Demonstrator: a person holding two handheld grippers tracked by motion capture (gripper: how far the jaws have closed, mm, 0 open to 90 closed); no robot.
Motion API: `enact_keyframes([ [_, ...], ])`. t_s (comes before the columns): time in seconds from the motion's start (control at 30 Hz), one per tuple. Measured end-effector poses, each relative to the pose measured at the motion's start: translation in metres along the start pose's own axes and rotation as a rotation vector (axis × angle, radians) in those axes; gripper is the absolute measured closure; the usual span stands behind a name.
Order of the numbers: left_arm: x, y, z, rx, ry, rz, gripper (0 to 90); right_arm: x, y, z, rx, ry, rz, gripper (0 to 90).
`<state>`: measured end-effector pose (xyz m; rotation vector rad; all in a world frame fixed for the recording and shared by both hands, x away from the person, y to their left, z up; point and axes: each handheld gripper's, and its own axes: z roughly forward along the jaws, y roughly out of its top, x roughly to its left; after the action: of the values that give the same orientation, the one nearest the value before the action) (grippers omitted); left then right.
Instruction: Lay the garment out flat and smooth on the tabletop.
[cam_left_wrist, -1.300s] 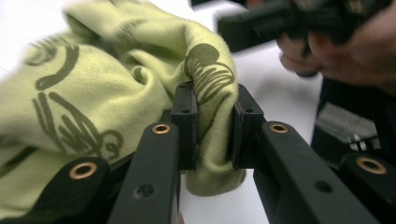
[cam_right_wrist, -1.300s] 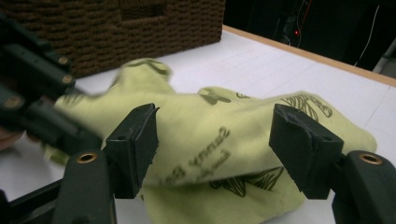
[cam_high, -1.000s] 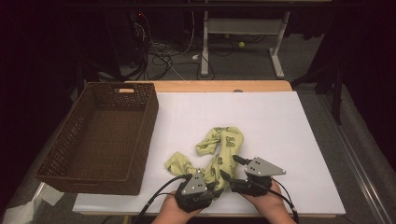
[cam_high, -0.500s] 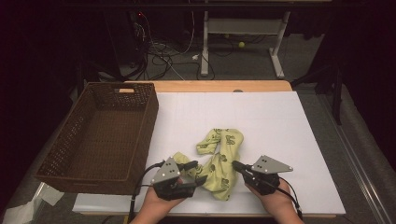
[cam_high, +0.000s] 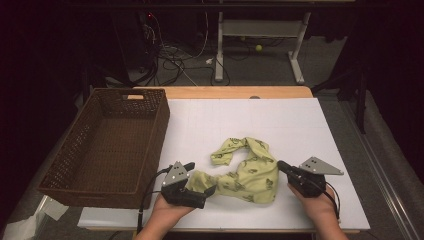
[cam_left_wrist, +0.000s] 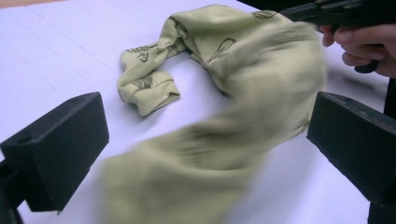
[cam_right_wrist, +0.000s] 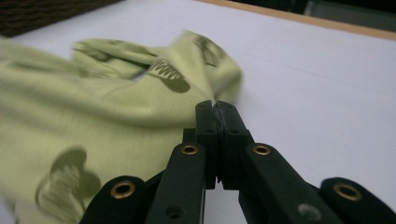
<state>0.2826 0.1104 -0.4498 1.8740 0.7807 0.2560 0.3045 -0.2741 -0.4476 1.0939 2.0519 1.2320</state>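
Observation:
A yellow-green cloth (cam_high: 250, 172) with dark prints lies crumpled on the white table cover near the front edge. My left gripper (cam_high: 201, 178) is at the cloth's left end. In the left gripper view its jaws stand wide apart, having just been opening. The blurred cloth (cam_left_wrist: 243, 70) passes between the jaws of the left gripper (cam_left_wrist: 205, 140) and is not pinched. My right gripper (cam_high: 281, 165) is at the cloth's right edge. In the right gripper view the jaws of the right gripper (cam_right_wrist: 217, 106) are pressed together on a fold of the cloth (cam_right_wrist: 93, 107).
A dark brown wicker basket (cam_high: 75, 150) stands at the table's left side, right beside my left hand. The white table cover (cam_high: 300, 125) stretches away behind and to the right of the cloth. Cables and a desk frame lie on the floor beyond.
The hands drew apart from the front centre. The left went left and opened its jaws; the right shut on the cloth's edge and pulled right, and the cloth spread out.

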Motion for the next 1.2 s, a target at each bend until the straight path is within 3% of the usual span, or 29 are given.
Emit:
enact_keyframes([
  [0.1,0.002,-0.004,0.002,-0.012,-0.017,0.003,0.0,-0.017,-0.007,0.000,0.028,-0.051,0.043,90.0],
  [0.17,0.003,-0.006,0.004,-0.011,-0.017,0.000,0.0,-0.024,-0.010,0.000,0.039,-0.058,0.062,87.9],
  [0.27,0.005,-0.007,0.007,0.015,-0.038,-0.031,0.0,-0.019,-0.005,-0.006,0.002,-0.034,0.068,71.5],
  [0.4,0.003,-0.009,0.009,0.004,-0.050,-0.037,0.0,0.009,0.010,-0.023,-0.053,0.008,-0.023,61.8],
  [0.5,0.001,-0.010,0.010,-0.009,-0.067,-0.043,0.0,0.033,0.016,-0.033,-0.085,0.065,-0.072,56.9],
  [0.7,0.000,-0.007,0.009,-0.014,-0.078,-0.064,0.0,0.069,0.007,-0.034,-0.027,0.162,-0.152,54.3],
  [0.77,0.000,-0.007,0.008,-0.018,-0.079,-0.058,0.0,0.075,0.003,-0.031,0.010,0.178,-0.173,59.8],
  [0.8,0.000,-0.007,0.008,-0.021,-0.079,-0.054,0.0,0.077,0.001,-0.029,0.032,0.182,-0.189,72.2],
  [0.83,0.000,-0.007,0.008,-0.022,-0.078,-0.049,0.0,0.077,0.001,-0.029,0.047,0.175,-0.208,83.8],
  [0.87,0.000,-0.007,0.008,-0.021,-0.077,-0.047,0.0,0.076,0.002,-0.029,0.047,0.167,-0.214,87.9],
  [0.93,0.000,-0.007,0.008,-0.020,-0.077,-0.051,0.0,0.072,0.006,-0.034,0.023,0.166,-0.198,89.3],
  [1.03,0.001,-0.007,0.007,-0.027,-0.078,-0.050,0.0,0.059,0.010,-0.046,-0.023,0.127,-0.176,89.3],
  [1.2,0.001,-0.007,0.007,-0.030,-0.077,-0.047,0.0,0.020,0.002,-0.059,-0.059,0.046,-0.072,89.3],
])
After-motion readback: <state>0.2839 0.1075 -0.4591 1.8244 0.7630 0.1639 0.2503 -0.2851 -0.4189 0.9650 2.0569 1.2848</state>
